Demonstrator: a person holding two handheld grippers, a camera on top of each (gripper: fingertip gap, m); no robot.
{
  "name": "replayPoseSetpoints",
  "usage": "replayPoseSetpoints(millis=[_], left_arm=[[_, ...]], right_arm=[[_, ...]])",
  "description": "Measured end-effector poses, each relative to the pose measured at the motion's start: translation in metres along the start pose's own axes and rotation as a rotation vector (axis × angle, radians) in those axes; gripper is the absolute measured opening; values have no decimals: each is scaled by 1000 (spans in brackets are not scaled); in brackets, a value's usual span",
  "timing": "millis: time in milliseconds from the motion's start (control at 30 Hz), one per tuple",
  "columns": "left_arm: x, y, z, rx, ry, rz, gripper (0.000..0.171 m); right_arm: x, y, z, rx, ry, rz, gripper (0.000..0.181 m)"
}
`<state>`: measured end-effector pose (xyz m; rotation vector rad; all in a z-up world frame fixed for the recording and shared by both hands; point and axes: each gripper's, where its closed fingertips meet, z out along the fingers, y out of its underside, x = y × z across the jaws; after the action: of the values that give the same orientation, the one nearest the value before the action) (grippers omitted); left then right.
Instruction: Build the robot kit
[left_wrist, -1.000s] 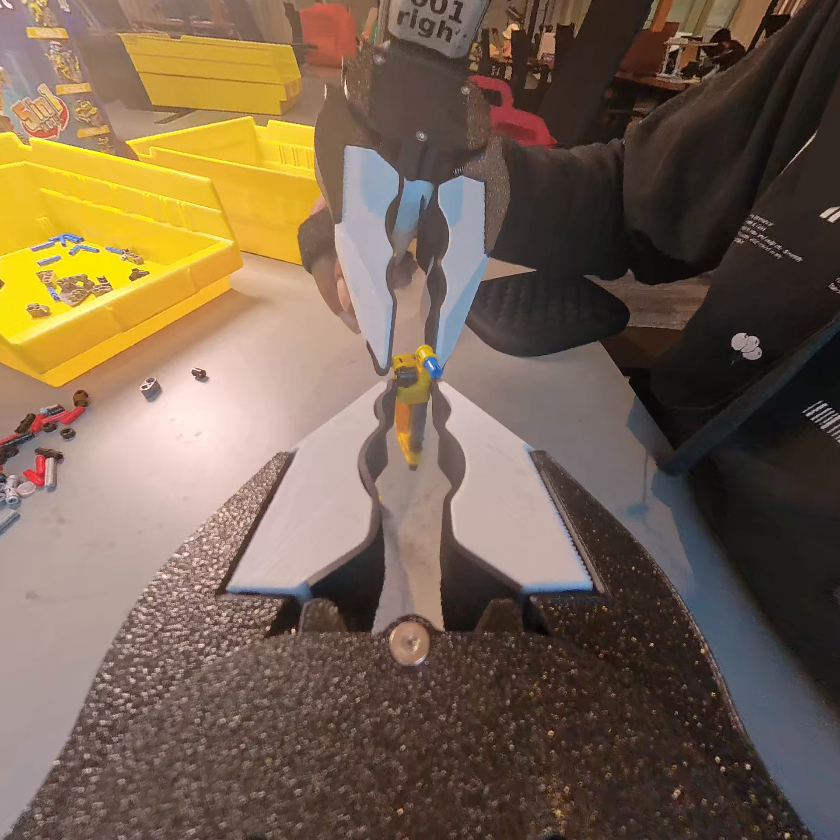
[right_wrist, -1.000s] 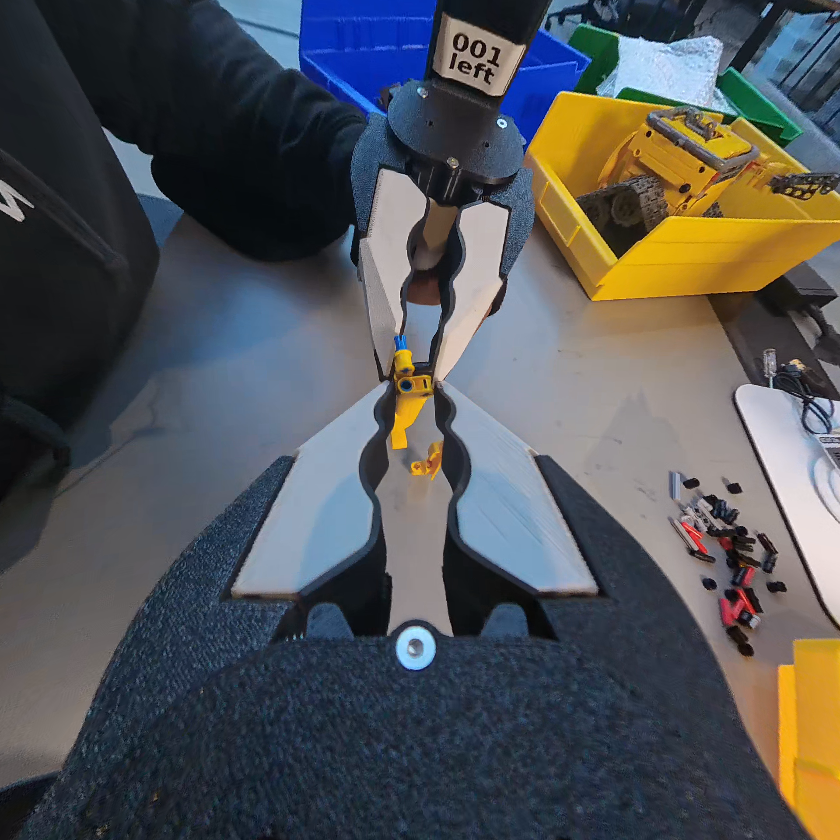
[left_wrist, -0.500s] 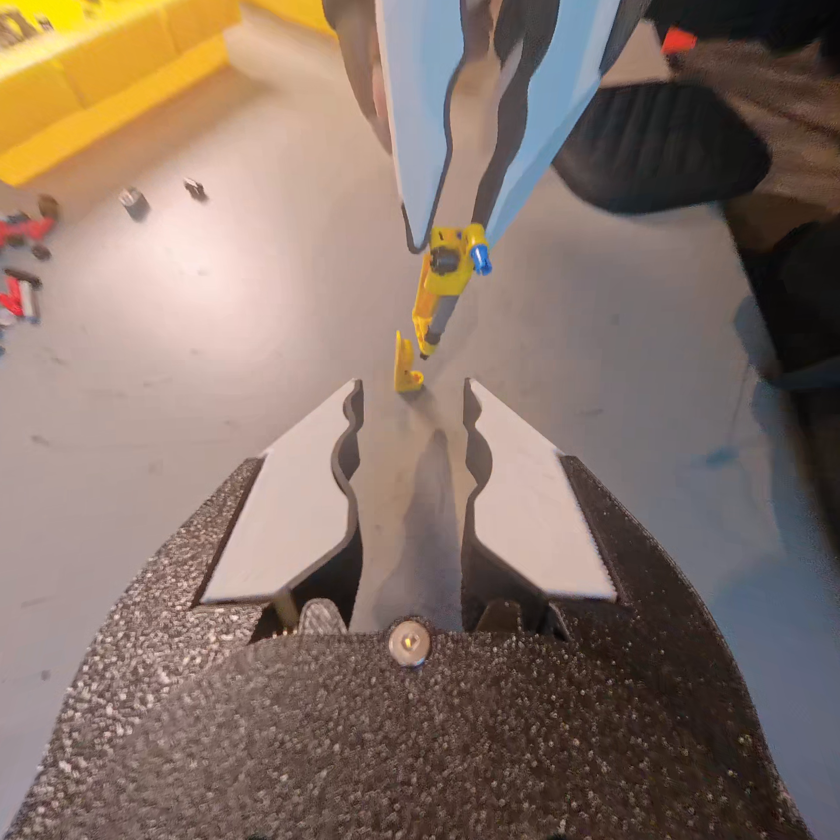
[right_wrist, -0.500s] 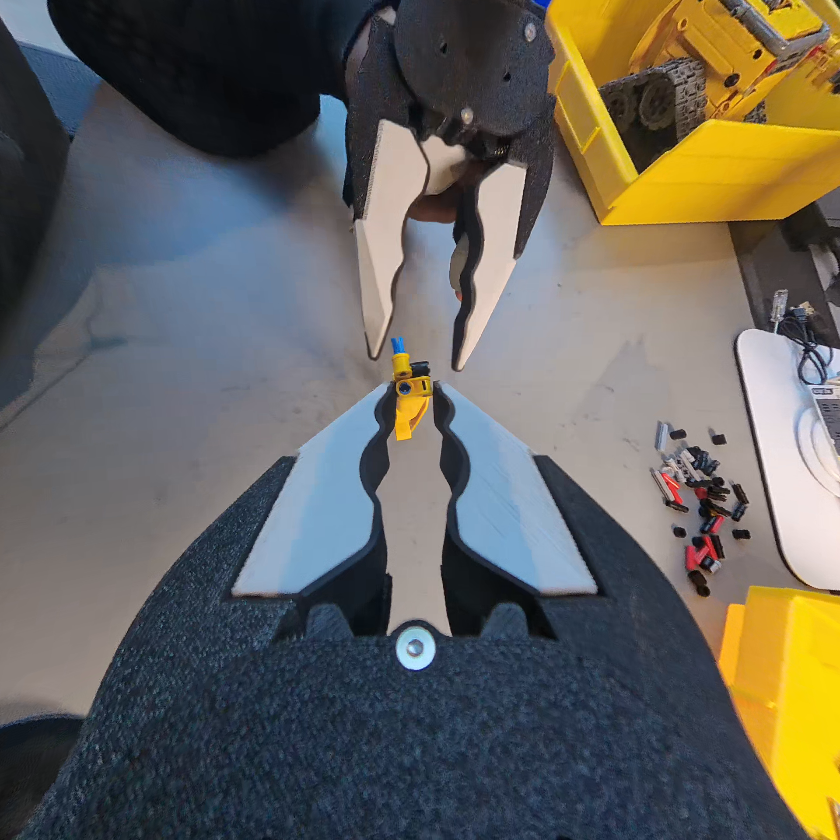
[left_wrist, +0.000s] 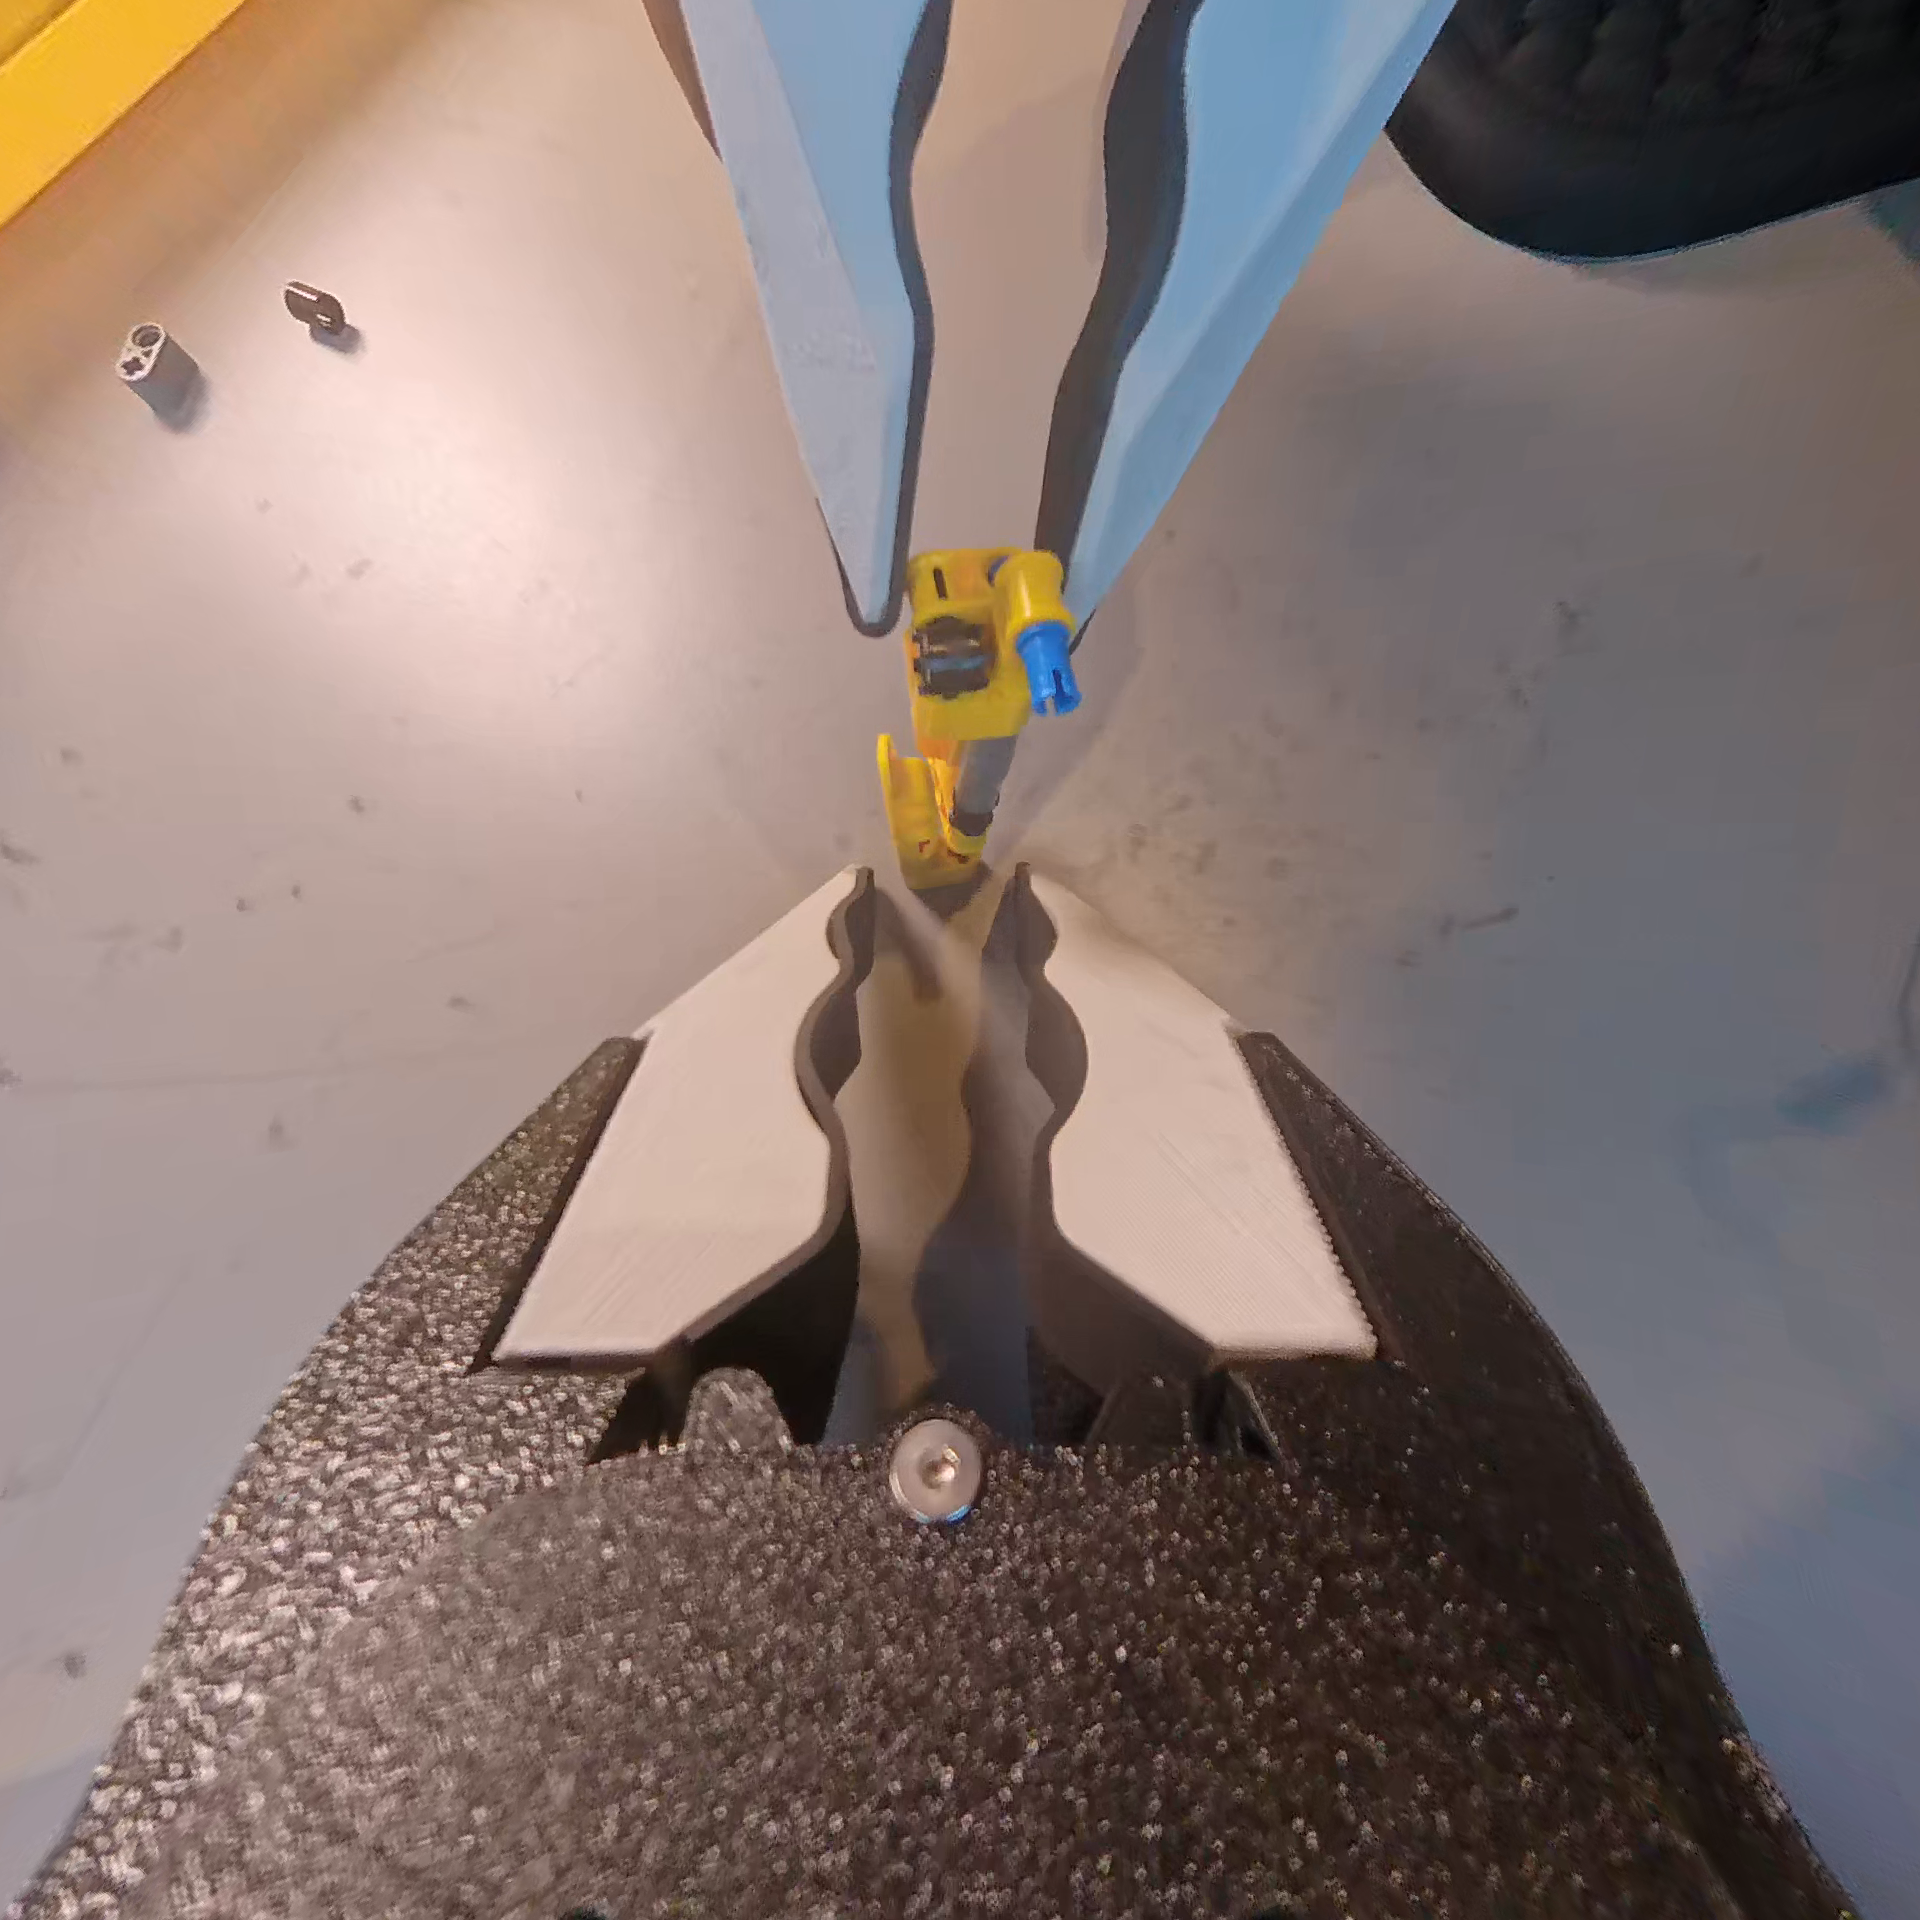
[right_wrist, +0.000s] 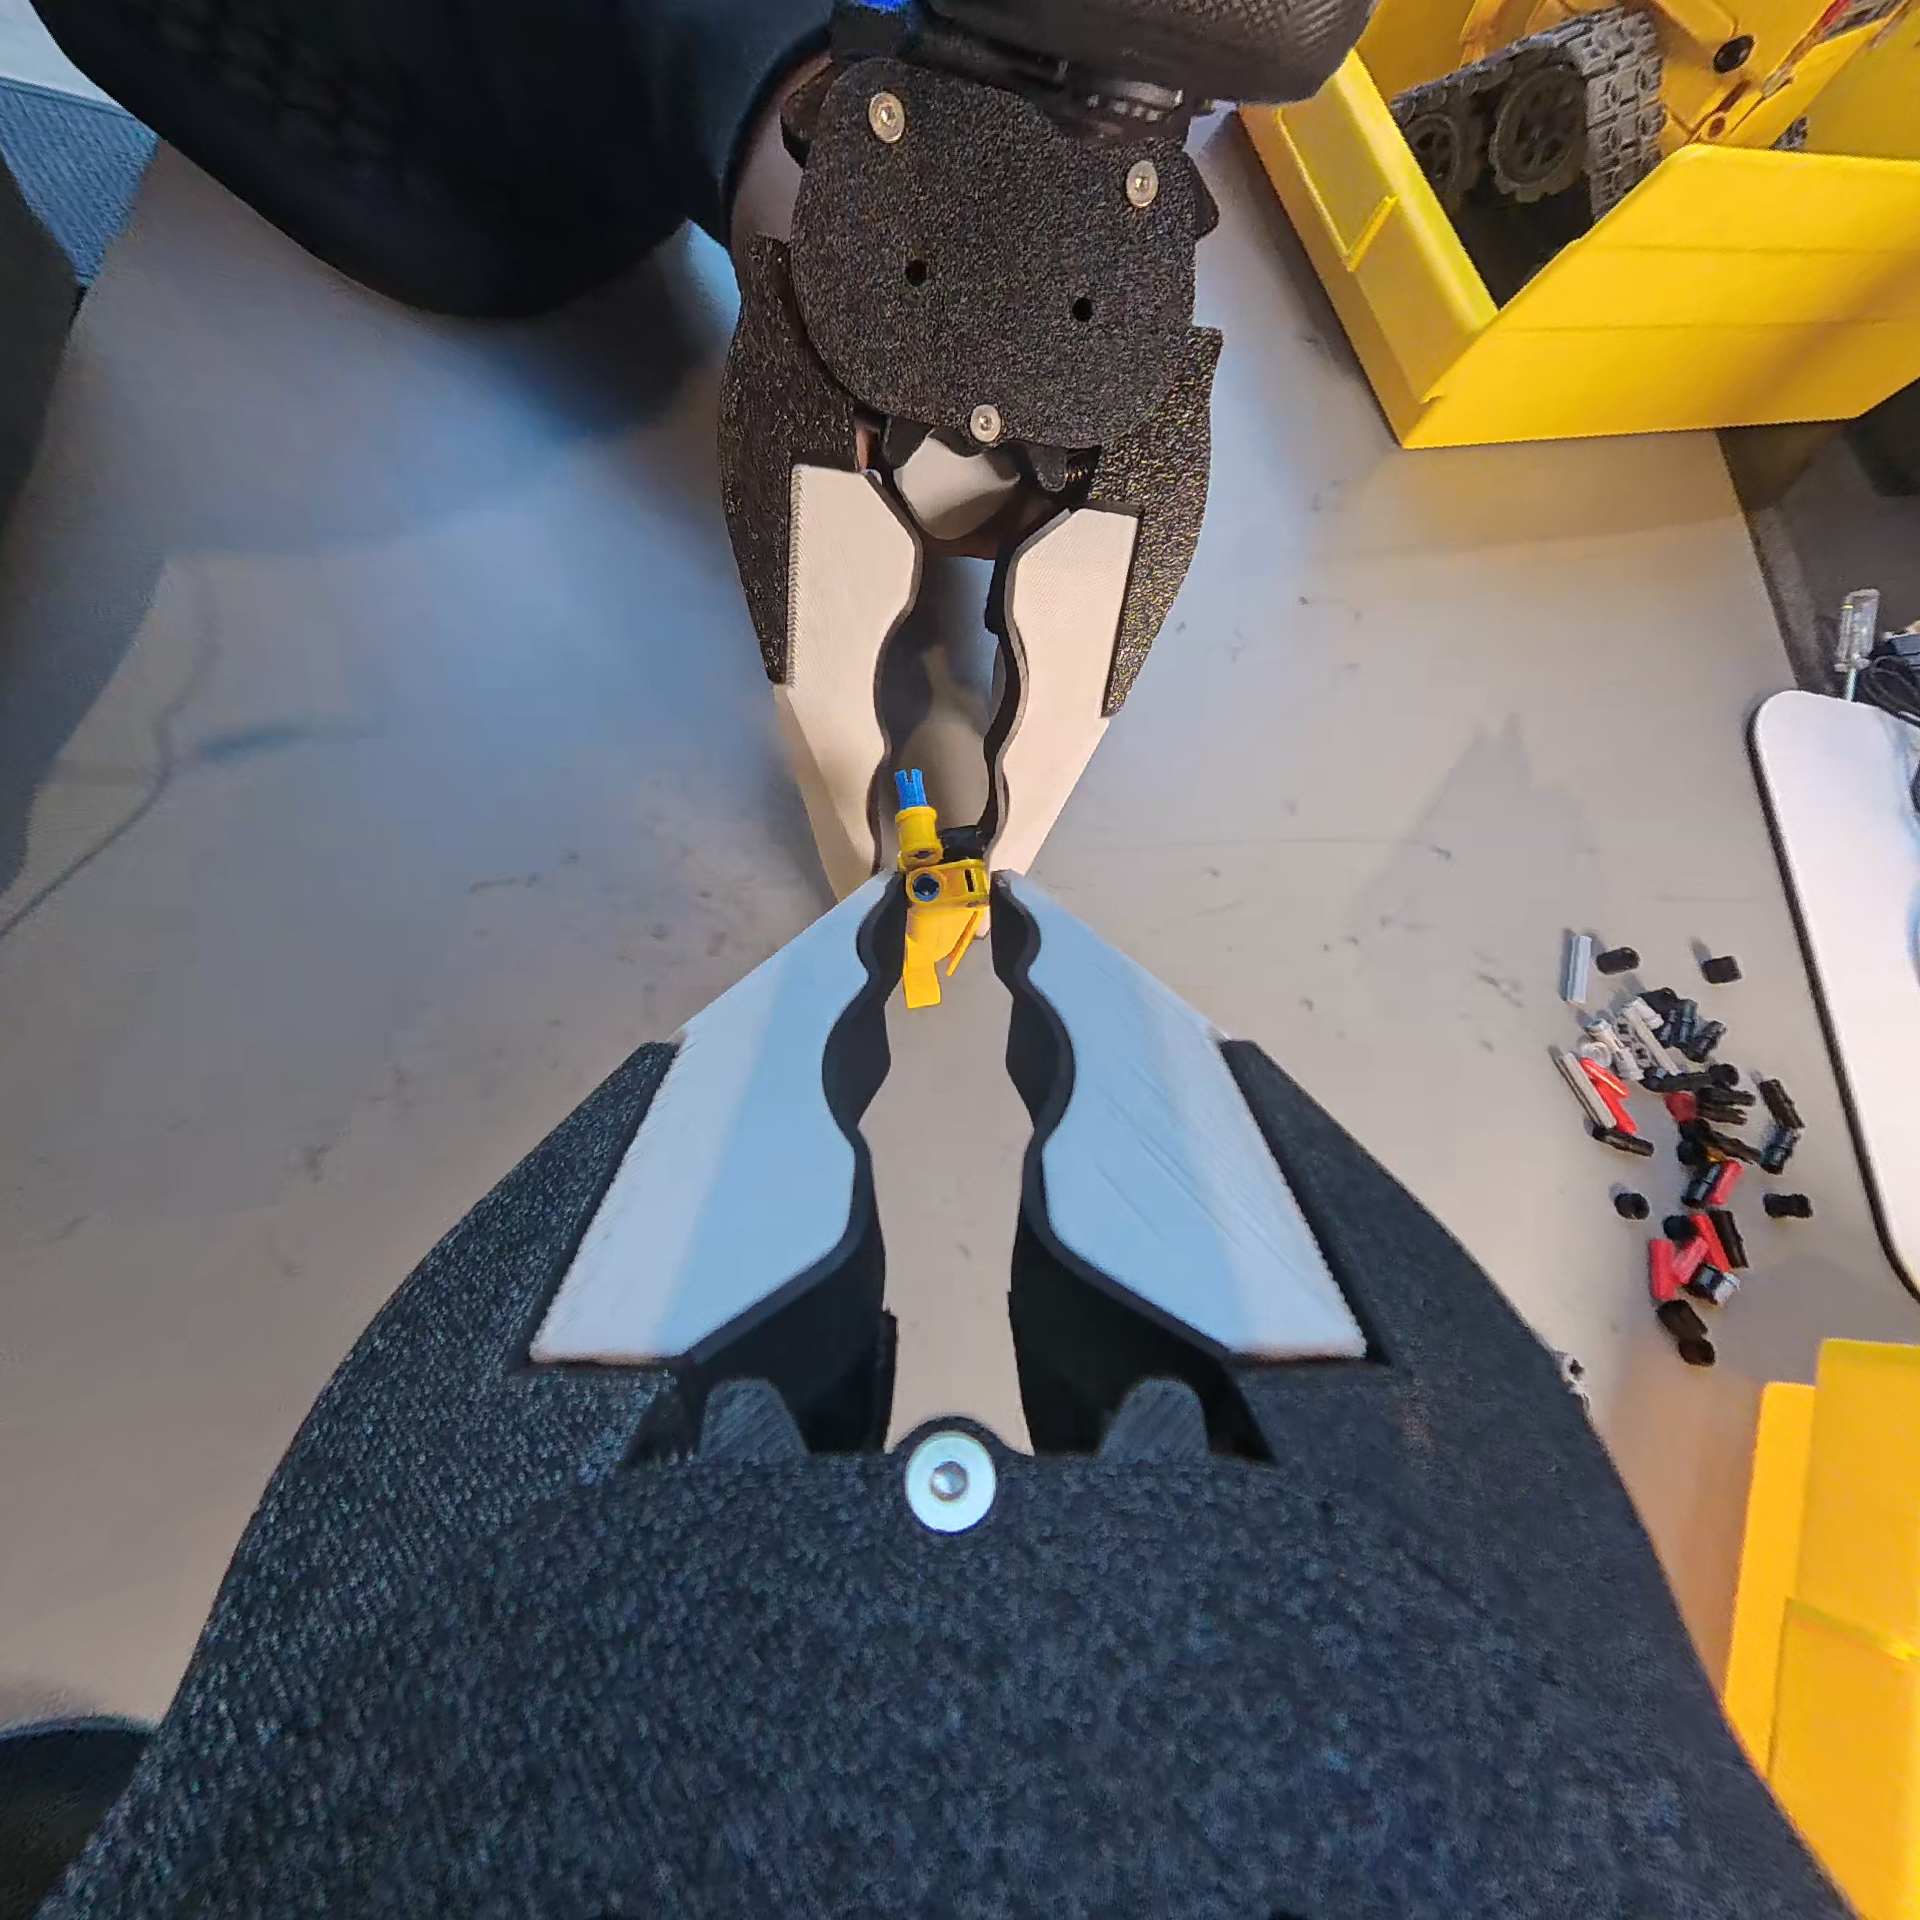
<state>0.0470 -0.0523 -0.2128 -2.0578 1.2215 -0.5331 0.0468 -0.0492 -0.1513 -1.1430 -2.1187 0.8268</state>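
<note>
My right gripper (right_wrist: 940, 888) is shut on a small yellow assembly with a blue pin (right_wrist: 928, 873) and holds it just above the grey table (right_wrist: 364, 831). In the left wrist view the right gripper (left_wrist: 971, 618) comes down from above with the same assembly (left_wrist: 971, 655). A small loose yellow piece (left_wrist: 914, 816) stands on the table under the assembly. My left gripper (left_wrist: 940, 883) is low over the table, jaws narrowly apart, tips just short of that loose piece. The left gripper also faces me in the right wrist view (right_wrist: 940, 831).
Two small dark parts (left_wrist: 156, 358) lie at the left. A pile of black and red parts (right_wrist: 1683, 1122) lies at the right, beside a white object (right_wrist: 1849, 935). A yellow bin (right_wrist: 1662, 343) holds a tracked model. Another yellow bin (right_wrist: 1849, 1610) stands near right. A person's dark sleeve (right_wrist: 416, 156) is behind. There is about 6 cm between the tips of the two grippers.
My left gripper let go of the yellow assembly, opened wide, dropped toward the table, then narrowed its jaws near the loose yellow piece. The right gripper kept hold of the assembly.
</note>
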Motion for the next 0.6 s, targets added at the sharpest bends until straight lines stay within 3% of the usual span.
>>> replayPoseSetpoints(millis=[300,600], left_arm=[[-2,-1,2,10,-11,-2,19],[-3,-2,3,16,-34,0,14]], right_arm=[[1,1,1,-33,10,-11,16],[4,0,6,-171,-14,-35,15]])
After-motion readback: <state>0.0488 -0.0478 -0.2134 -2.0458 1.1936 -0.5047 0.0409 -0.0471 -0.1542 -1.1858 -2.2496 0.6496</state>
